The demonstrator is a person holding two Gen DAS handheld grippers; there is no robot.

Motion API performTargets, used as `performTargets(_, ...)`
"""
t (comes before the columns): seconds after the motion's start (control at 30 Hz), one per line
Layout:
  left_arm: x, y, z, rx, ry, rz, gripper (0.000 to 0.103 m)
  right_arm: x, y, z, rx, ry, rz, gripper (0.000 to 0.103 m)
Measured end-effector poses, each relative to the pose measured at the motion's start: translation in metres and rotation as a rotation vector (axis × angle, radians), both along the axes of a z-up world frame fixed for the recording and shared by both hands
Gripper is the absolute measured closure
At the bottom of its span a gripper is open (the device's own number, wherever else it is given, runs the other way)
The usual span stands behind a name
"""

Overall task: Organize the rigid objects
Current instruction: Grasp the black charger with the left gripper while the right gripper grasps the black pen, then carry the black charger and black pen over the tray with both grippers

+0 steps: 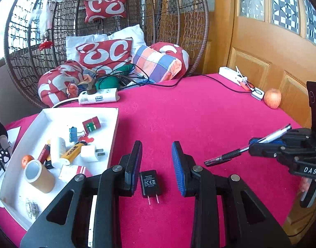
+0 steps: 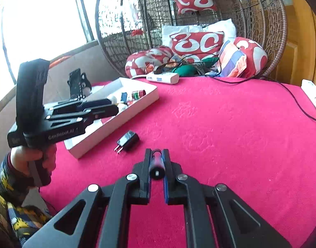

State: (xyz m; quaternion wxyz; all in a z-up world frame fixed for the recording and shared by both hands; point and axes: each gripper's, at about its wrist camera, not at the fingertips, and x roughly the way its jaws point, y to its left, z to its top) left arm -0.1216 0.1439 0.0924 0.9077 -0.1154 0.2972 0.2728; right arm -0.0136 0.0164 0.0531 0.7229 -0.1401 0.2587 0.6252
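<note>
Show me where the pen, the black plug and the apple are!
pen (image 1: 230,156), left wrist view, on its black grip section.
black plug (image 1: 149,182), left wrist view, on the middle of its body.
apple (image 1: 272,98), left wrist view, on the middle of its skin.

wicker hanging chair (image 1: 108,31) — bright window (image 2: 44,16), wooden door (image 1: 261,47) behind

The tray (image 1: 114,124) lies left of the charger (image 1: 149,183) on the table (image 1: 199,113).
</note>
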Motion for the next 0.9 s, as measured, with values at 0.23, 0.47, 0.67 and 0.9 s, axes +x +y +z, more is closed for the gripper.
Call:
performTargets(0.23, -0.007, 0.019, -0.022, -0.107, 0.045, -0.008, 0.071, 0.011, -0.011, 0.012, 0.075, 0.054, -0.045, 0.097)
performTargets(0.47, 0.024, 0.001, -0.058, -0.134, 0.162, -0.018, 0.067, 0.017, -0.030, 0.008, 0.109, 0.103, -0.076, 0.096)
performTargets(0.67, 0.037, 0.003, -0.074, -0.099, 0.227, 0.054, 0.067, 0.016, -0.040, 0.012, 0.150, 0.113, -0.080, 0.096)
performTargets(0.9, 0.034, -0.001, -0.070, -0.116, 0.197, 0.044, 0.067, 0.015, -0.045, 0.018, 0.182, 0.117, -0.084, 0.096)
